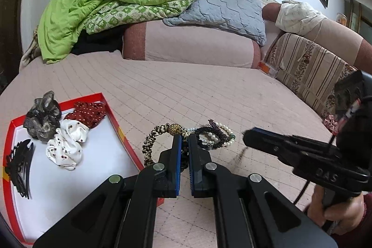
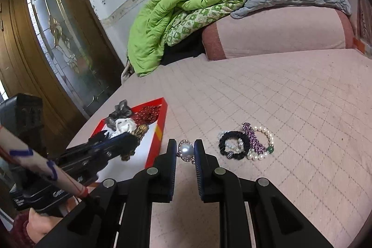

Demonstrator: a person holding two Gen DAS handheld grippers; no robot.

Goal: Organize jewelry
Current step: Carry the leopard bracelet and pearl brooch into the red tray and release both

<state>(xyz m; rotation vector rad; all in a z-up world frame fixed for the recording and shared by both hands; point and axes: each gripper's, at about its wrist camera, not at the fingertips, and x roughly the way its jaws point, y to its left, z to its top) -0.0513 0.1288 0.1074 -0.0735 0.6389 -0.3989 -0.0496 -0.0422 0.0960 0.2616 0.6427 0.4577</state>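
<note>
- Left hand-held gripper point(image 1: 184, 138) has its jaws pinched together on the leopard-print scrunchie point(image 1: 158, 141), gripping only a thin fold of its fabric near the gold bead while most of the loop hangs to one side. My worry: so small a bite could slip, and the scrunchie would fall on the bed short of the red box point(image 1: 130, 150).
- Inside that box, near the bed's left edge, lie a grey scrunchie point(image 1: 43, 119), a red dotted one point(image 1: 89, 113), a white cherry-print one point(image 1: 67, 145) and black hair clips point(image 1: 19, 169). They crowd the far end, so a careless drop could land on the rim, or snag the clips.
- Right hand-held gripper point(image 2: 185, 150) is clamped on a pearl ring point(image 2: 186, 150) with a stone-set rim, held clear of the bed. A round, hard pearl between flat pads is likely to squirt out if the hold eases or the hand jolts, and a small ring could roll off and be lost in the quilted cover.
- Farther right, out on the middle of the bed point(image 2: 302, 108), wait a black scrunchie point(image 2: 232, 143), a purple clip point(image 2: 253, 138) and a pearl bracelet point(image 2: 262, 143) with a green bead, touching and overlapping. Picking one may drag another along.
- Both hands sit close, so they could knock together over the box.
</note>
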